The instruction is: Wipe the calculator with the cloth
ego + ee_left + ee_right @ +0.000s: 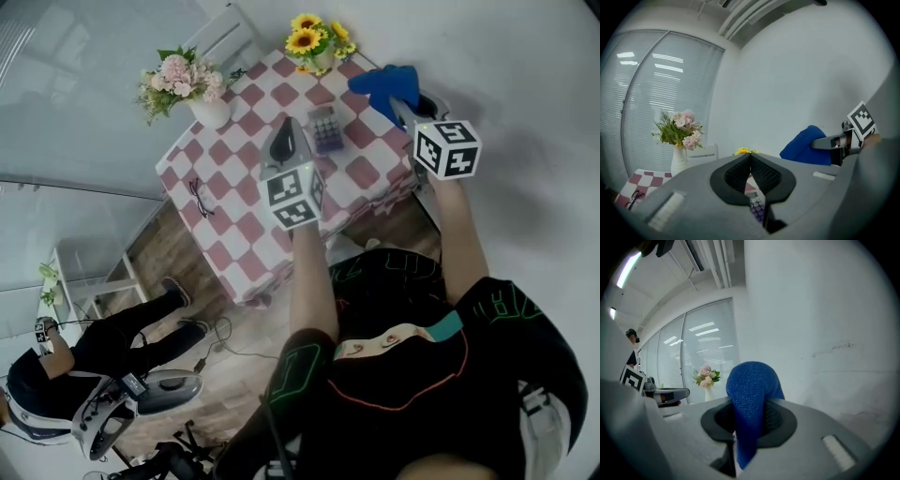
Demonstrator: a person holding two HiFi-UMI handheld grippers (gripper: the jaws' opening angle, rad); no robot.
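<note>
Hovering above the table (223, 228), right tongs (404, 105) clamp the cloth (751, 392) — left tongs (750, 159) closed, empty.

Open checkered table (234, 230) surface surrounds the calculator (324, 128). Obstacles:
- pink flower vase (208, 111) at the left corner
- sunflower vase (321, 56) near, behind the calculator
- eyeglasses (200, 197) by the left edge
- left gripper (287, 131) just beside the calculator

Calculator (325, 128) lies on the table (234, 225), before far vase (322, 61), right of left vase (211, 112).
</note>
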